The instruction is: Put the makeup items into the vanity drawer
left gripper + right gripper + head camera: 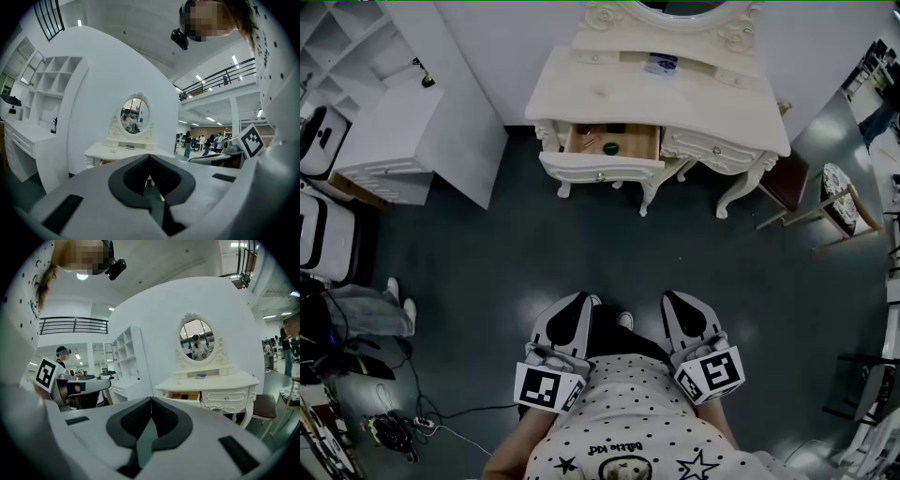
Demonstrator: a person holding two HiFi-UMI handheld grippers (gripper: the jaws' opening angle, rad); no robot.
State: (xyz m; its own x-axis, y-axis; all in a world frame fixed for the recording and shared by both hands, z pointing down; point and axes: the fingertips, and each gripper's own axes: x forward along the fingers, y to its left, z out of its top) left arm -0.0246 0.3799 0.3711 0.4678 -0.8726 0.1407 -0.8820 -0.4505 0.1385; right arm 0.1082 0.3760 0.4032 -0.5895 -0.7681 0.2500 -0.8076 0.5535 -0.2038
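Observation:
The cream vanity [609,89] stands against the far wall under its oval mirror [198,340]. Its left drawer [611,142] is pulled open and holds a green round item [610,147], a thin reddish item [589,141] and a small dark one [616,128]. A small bluish item [660,64] lies on the vanity's upper shelf. Both grippers are held close to the person's body, well back from the vanity. My left gripper [578,298] is shut with nothing in it, its tips meeting [149,157]. My right gripper [675,296] is likewise shut and empty [151,399].
A white desk with a shelf unit [394,131] stands at the left. A brown stool [787,183] and a small round side table [844,202] sit right of the vanity. Cables [394,427] lie on the dark floor at the lower left.

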